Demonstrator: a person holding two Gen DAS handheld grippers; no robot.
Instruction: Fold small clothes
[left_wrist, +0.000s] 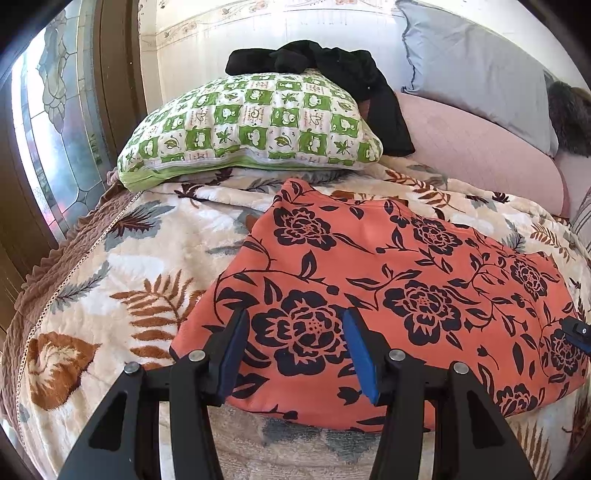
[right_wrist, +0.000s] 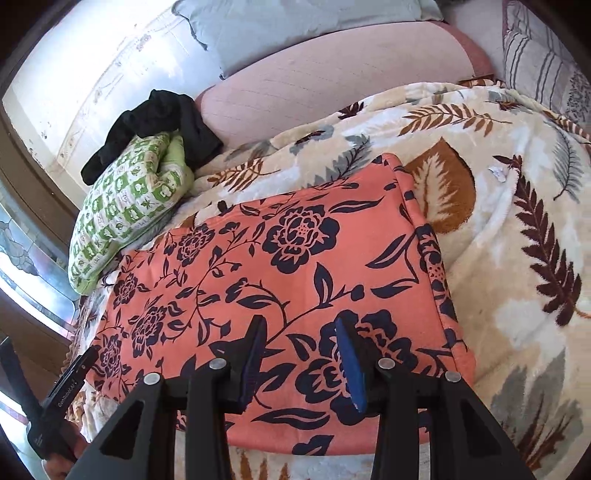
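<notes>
Coral fabric (left_wrist: 388, 295) printed with dark navy flowers and leafy vines lies folded flat on the leaf-patterned blanket (left_wrist: 122, 273) of a bed, filling the lower centre of both views, its edges fairly straight. The left gripper (left_wrist: 295, 354) hovers over its near left part, jaws partly apart, nothing between the blue pads. The right gripper (right_wrist: 306, 358) hangs likewise over the near right part, partly open and empty. At upper left sits a green-checked pillow (left_wrist: 251, 125) with a black garment (left_wrist: 332, 74) draped over it.
</notes>
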